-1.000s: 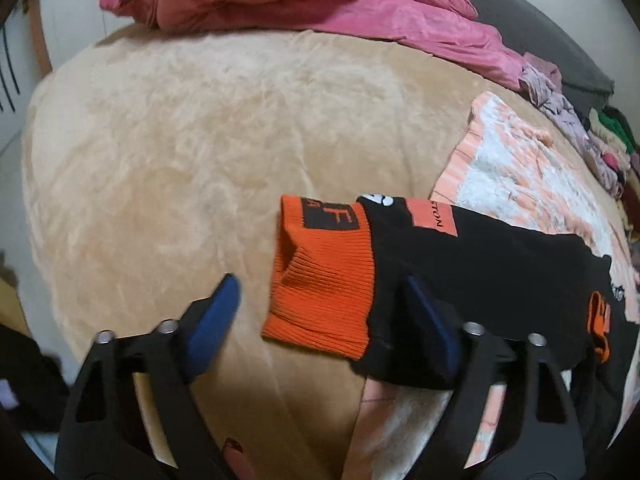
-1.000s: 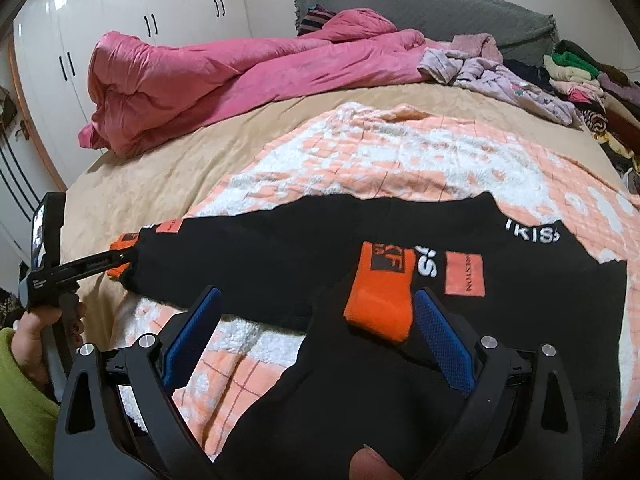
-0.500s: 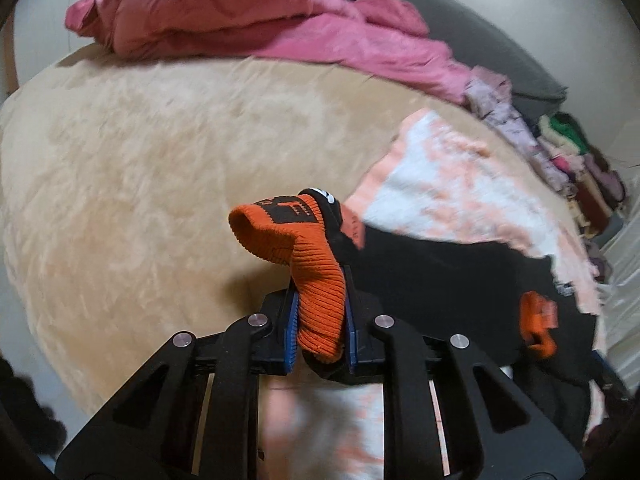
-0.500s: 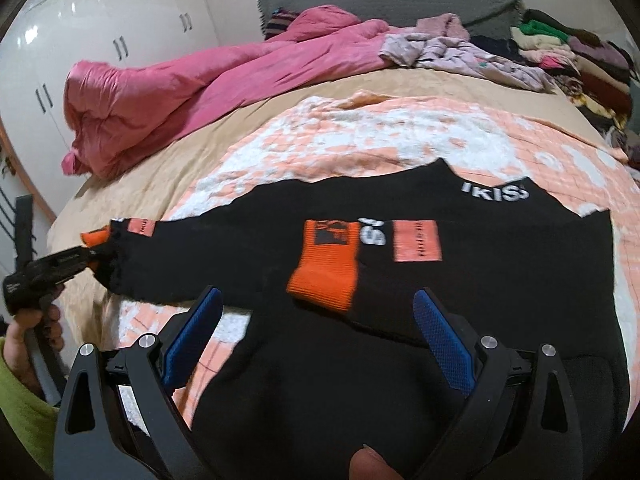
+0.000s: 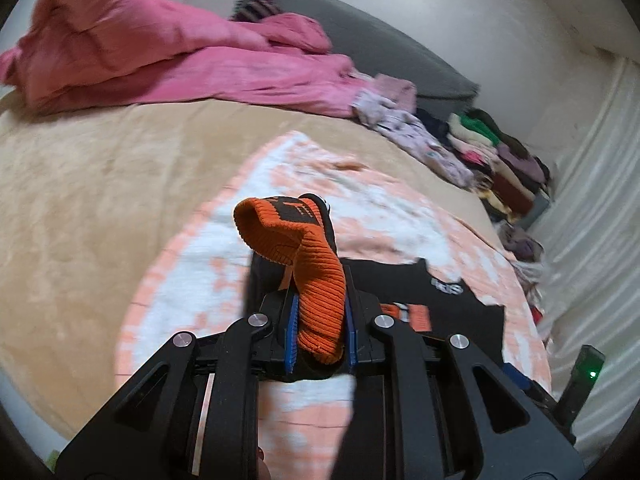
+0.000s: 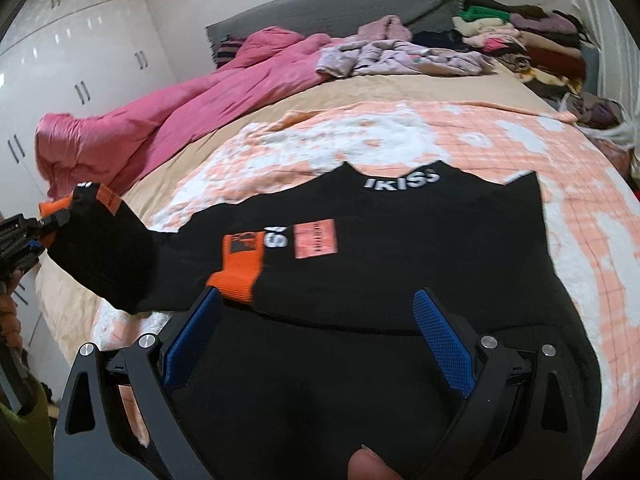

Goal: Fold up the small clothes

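A black sweatshirt [image 6: 400,256] with orange cuffs and white "IKISS" lettering lies flat on a peach-and-white blanket [image 6: 400,132]. Its right sleeve is folded across the chest, orange cuff [image 6: 238,268] on the body. My left gripper [image 5: 320,332] is shut on the other orange cuff [image 5: 316,280] and holds that sleeve lifted above the bed; it also shows in the right wrist view [image 6: 48,220] at the far left. My right gripper [image 6: 316,336] is open and empty, hovering over the sweatshirt's lower body.
A pink duvet [image 6: 168,120] is heaped at the back left of the bed. Loose lilac clothes [image 6: 400,58] and a pile of folded garments [image 6: 528,44] lie along the headboard side. White wardrobe doors [image 6: 80,60] stand to the left.
My left gripper closed on the orange cuff, lifted it off the bed and carried the sleeve inward toward the sweatshirt body. My right gripper drew back slightly and stayed open.
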A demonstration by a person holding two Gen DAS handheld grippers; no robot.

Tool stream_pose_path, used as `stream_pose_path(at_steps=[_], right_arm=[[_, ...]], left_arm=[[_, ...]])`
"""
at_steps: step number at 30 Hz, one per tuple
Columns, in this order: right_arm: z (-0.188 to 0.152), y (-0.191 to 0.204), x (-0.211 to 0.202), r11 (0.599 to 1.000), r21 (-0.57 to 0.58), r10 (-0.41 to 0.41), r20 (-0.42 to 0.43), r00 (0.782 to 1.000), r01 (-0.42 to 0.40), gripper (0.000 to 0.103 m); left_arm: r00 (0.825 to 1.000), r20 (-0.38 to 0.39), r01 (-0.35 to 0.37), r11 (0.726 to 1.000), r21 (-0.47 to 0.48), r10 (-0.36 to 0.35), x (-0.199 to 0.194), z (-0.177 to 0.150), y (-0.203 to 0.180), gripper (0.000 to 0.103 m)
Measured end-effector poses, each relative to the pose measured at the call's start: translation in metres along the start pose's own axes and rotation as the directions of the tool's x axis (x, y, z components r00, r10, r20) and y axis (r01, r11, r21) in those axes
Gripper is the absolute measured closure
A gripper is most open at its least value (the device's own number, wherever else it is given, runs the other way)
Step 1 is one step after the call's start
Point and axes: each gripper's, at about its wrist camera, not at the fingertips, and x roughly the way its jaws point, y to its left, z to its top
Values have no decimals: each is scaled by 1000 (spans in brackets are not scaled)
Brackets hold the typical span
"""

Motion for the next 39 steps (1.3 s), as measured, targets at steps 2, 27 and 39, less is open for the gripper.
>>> stream_pose_path(at_steps=[2,27,39], right_arm=[[-2,-9,-4,1000,19,-9,4,1000,9,7],[-25,-126,-43,963,247,-117,32,993,106,7],[-27,-121,-28,972,225,-74,2,997,72,7]], left_arm=[[1000,-6,27,1000,11,-27,5,-1,-16,93],[952,-265,210,958,196,-154,119,-61,-184,87],[968,-241,136,952,276,-69,123,-66,-178,69]])
